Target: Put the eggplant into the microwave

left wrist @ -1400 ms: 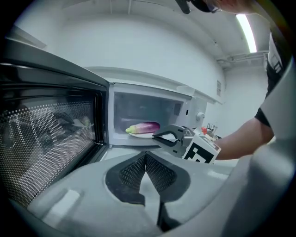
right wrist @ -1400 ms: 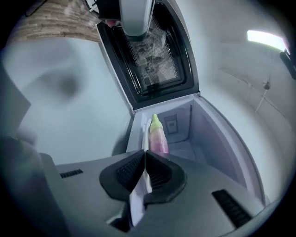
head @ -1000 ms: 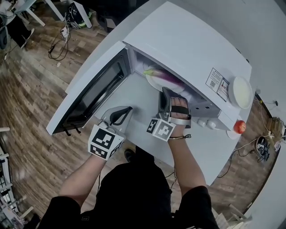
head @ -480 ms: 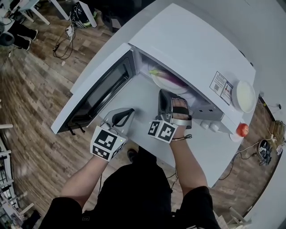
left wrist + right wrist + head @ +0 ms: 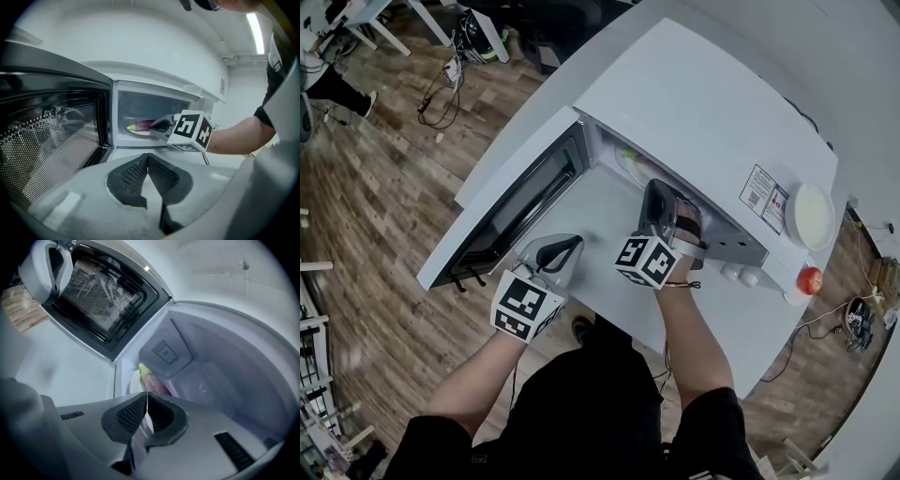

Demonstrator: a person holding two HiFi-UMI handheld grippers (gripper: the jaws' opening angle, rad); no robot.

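1. The placing step is judged to be in hand and nearly done. The long purple eggplant with a green stem end (image 5: 153, 380) lies on a round white plate (image 5: 132, 382) inside the cavity of the boxy white microwave (image 5: 703, 103).
2. The right gripper (image 5: 146, 399) is reached into the mouth of the cavity. Its jaws are closed on the thin near rim of the plate, not on the eggplant itself.
3. The left gripper (image 5: 147, 158) is held low over the white table (image 5: 591, 211) in front of the microwave, well apart from the plate. Its jaws are pressed together with nothing between them.
4. The dark-windowed door (image 5: 511, 202) is swung wide to the left, apart from both grippers.
5. Whether the plate sits fully past the sill cannot be told from these views.
6. If the plate is judged deep enough, the right jaws would need to be parted to free the rim. The gripper would then be drawn straight back so that the plate is not dragged out with it.
7. The door could then be pushed shut; the left gripper is the nearer to it.
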